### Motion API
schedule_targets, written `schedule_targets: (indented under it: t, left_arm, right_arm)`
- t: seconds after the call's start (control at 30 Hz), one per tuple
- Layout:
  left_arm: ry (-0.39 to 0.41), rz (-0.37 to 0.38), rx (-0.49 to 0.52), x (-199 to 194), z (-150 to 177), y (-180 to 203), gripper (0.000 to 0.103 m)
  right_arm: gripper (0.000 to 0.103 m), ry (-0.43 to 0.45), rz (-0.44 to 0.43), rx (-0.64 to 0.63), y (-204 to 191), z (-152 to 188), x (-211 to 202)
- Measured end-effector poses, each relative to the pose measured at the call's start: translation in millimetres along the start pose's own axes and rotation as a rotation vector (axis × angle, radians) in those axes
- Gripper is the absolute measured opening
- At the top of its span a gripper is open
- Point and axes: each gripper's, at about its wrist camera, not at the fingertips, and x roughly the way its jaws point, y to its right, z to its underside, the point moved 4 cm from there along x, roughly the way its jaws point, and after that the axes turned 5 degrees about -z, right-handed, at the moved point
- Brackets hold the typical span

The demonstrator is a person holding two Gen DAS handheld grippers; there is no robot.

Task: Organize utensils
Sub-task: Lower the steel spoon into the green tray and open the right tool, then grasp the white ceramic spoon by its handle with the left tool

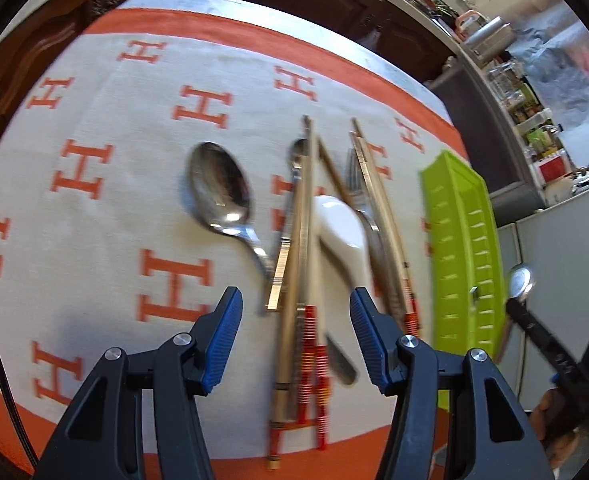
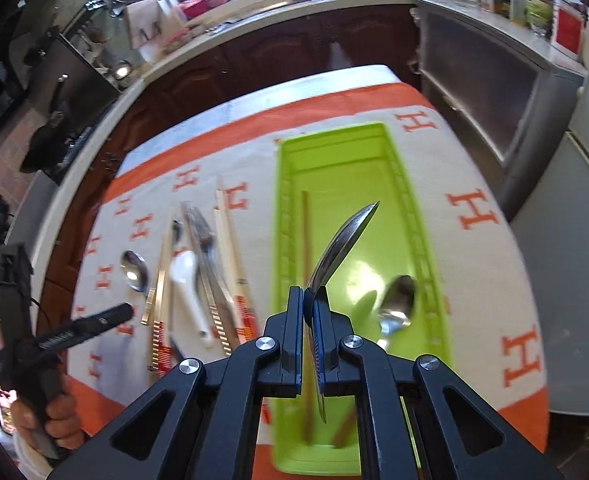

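Right jaws pinch a spoon (image 2: 340,244) above green tray (image 2: 378,136) holding spoon (image 2: 398,304), chopstick (image 2: 304,280).

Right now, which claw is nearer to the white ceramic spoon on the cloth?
Left. The left claw is open just above the white ceramic spoon, near its handle. The right claw is off to the side over the green tray, shut on a metal spoon.
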Motion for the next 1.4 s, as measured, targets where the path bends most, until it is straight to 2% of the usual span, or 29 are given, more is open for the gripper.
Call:
schedule_targets:
  t: [0.17, 0.27, 0.4, 0.47, 0.6, 0.8, 0.93, 1.07, 1.4]
  left_arm:
    - [-0.016, 0.035, -0.027, 10, -1, 22, 0.054]
    - [-0.039, 0.062, -0.088, 20, -5, 25, 0.054]
    - [-0.06, 0.085, -0.198, 32, -8, 23, 0.053]
    - [-0.05, 0.084, -0.222, 36, -9, 24, 0.053]
    - [-0.033, 0.055, -0.239, 34, -8, 28, 0.053]
    - [0.014, 0.022, -0.203, 23, -12, 45, 0.053]
    - [-0.003, 0.035, -0.197, 28, -16, 51, 0.052]
    - [-0.045, 0.059, -0.222, 42, -13, 53, 0.044]
    - [-0.032, 0.05, -0.276, 58, -12, 48, 0.043]
  right_arm:
    - [0.005, -0.04, 0.026, -0.024, 22, 10, 8]
    - [0.01, -0.059, -0.006, 0.012, 32, 14, 12]
    - [0.011, -0.024, -0.062, 0.033, 38, 13, 7]
    - [0.011, -0.009, -0.084, 0.037, 39, 12, 3]
    - [0.012, 0.003, -0.113, 0.056, 43, 12, -2]
    - [0.012, 0.018, -0.139, 0.088, 50, 11, -4]
    - [0.012, 0.02, -0.155, 0.117, 54, 12, -3]
    - [0.012, 0.017, -0.169, 0.142, 58, 13, -2]
    - [0.012, 0.038, -0.179, 0.171, 62, 15, -4]
